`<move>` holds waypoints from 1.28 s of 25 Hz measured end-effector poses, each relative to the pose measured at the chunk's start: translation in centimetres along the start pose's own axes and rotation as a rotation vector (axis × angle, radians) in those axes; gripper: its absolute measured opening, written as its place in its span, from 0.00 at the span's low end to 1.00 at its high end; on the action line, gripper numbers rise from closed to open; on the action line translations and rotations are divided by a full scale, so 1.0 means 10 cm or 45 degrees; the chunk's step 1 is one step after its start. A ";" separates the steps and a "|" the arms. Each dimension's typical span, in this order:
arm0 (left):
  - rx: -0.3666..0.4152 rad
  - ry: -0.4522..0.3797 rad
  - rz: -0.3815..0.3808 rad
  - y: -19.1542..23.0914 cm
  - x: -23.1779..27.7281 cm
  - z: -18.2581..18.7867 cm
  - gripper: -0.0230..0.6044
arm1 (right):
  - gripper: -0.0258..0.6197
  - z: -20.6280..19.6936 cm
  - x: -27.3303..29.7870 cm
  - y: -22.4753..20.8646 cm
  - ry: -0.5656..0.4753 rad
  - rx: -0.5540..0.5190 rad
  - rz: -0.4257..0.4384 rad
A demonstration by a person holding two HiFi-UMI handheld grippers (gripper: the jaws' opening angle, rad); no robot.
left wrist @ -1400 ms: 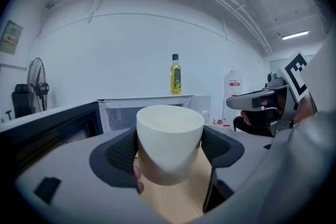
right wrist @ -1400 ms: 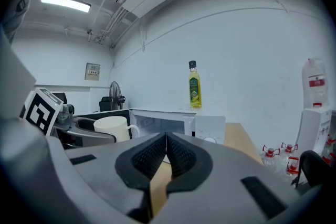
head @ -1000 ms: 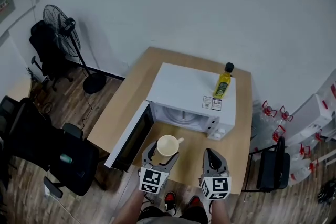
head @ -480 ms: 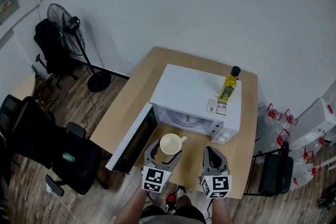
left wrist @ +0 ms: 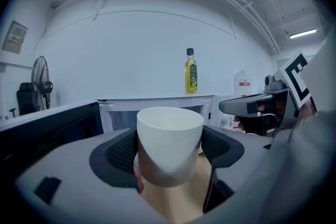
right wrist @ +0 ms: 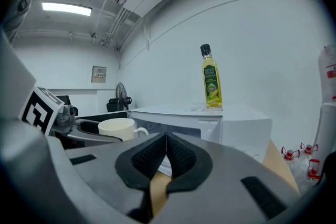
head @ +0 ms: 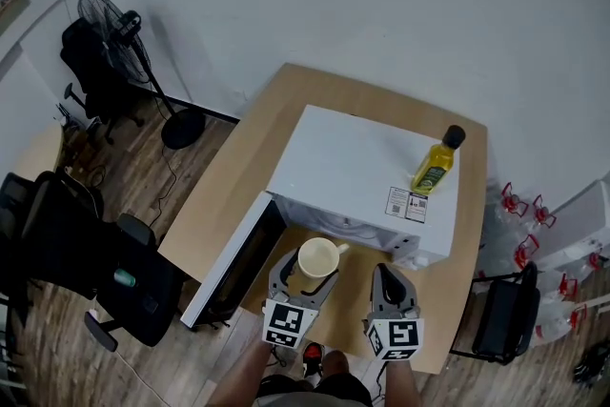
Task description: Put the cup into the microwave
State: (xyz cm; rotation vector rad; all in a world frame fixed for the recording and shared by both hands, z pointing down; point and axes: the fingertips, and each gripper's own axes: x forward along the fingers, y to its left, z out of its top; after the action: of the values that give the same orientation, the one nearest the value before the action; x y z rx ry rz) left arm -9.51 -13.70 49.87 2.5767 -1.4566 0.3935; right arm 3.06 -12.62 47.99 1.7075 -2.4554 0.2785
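Note:
A cream cup (head: 317, 257) with a handle is clamped in my left gripper (head: 303, 273), held above the table in front of the white microwave (head: 357, 176). The left gripper view shows the cup (left wrist: 169, 144) upright between the dark pads, with the microwave (left wrist: 157, 107) straight ahead. The microwave door (head: 232, 258) hangs open to the left. My right gripper (head: 386, 284) is beside the left one, jaws pressed together with nothing in them (right wrist: 167, 157); from there the cup (right wrist: 117, 128) shows at left.
A yellow oil bottle (head: 437, 163) stands on the microwave's top right corner. The wooden table (head: 238, 167) ends just before my grippers. An office chair (head: 114, 276) and a fan (head: 114, 33) stand at left; a black chair (head: 505, 319) at right.
The view has shifted closer over the table. The left gripper has carried the cup slightly forward, toward the microwave's opening. The right gripper stays alongside, still shut.

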 end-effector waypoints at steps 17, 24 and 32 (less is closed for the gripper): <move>-0.050 0.070 0.029 0.24 0.71 -0.34 0.66 | 0.07 -0.32 0.54 -0.16 0.072 0.076 0.062; -0.049 0.085 0.038 0.29 0.93 -0.43 0.66 | 0.07 -0.44 0.66 -0.20 0.099 0.094 0.085; -0.041 0.096 0.033 0.29 1.13 -0.49 0.66 | 0.07 -0.55 0.72 -0.18 0.131 0.111 0.107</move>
State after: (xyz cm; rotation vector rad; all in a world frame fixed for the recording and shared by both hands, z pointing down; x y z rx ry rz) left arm -7.16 -23.15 57.99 2.4923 -1.4604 0.4612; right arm 2.31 -18.59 55.07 1.5816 -2.4775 0.4774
